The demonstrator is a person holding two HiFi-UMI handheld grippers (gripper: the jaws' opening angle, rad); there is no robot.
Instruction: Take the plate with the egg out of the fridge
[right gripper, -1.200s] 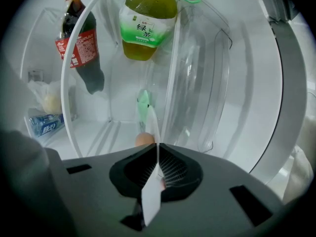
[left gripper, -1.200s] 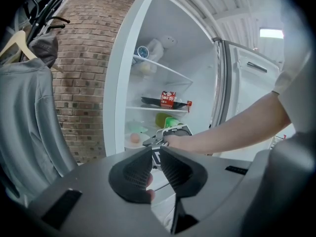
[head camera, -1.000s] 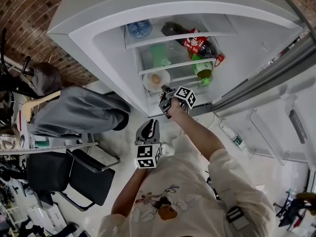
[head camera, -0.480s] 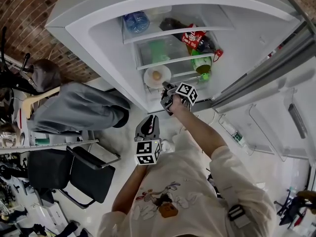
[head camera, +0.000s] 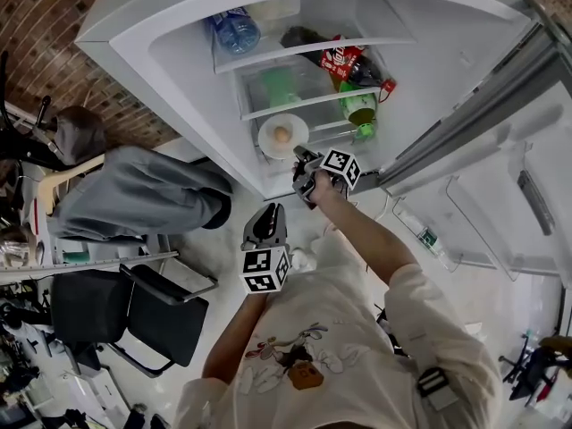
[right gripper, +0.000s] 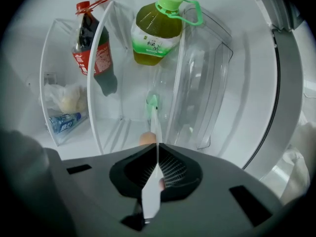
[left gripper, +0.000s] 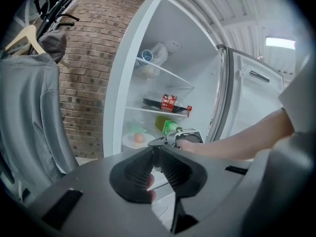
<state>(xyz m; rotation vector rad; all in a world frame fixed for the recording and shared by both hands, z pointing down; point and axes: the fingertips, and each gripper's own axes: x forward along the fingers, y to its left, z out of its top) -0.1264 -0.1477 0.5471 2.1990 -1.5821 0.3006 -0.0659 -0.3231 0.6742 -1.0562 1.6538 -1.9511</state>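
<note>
Gripping the white plate (head camera: 268, 142) by its near rim with the right gripper (head camera: 302, 161), jaws clamped on the rim, which shows edge-on between them in the right gripper view (right gripper: 156, 127). Carrying one egg (head camera: 282, 134) at the plate's middle, just beyond the jaw tips. Placed at the front of the lower shelf inside the open fridge (head camera: 179, 70); resting or lifted, not discernible. Flanked on the right by a green bottle (head camera: 359, 107); cola bottle (head camera: 335, 61) one shelf up, water bottle (head camera: 234, 32) on the top shelf. Held low outside the fridge, well apart from the plate: left gripper (head camera: 266, 220), jaws together and empty
</note>
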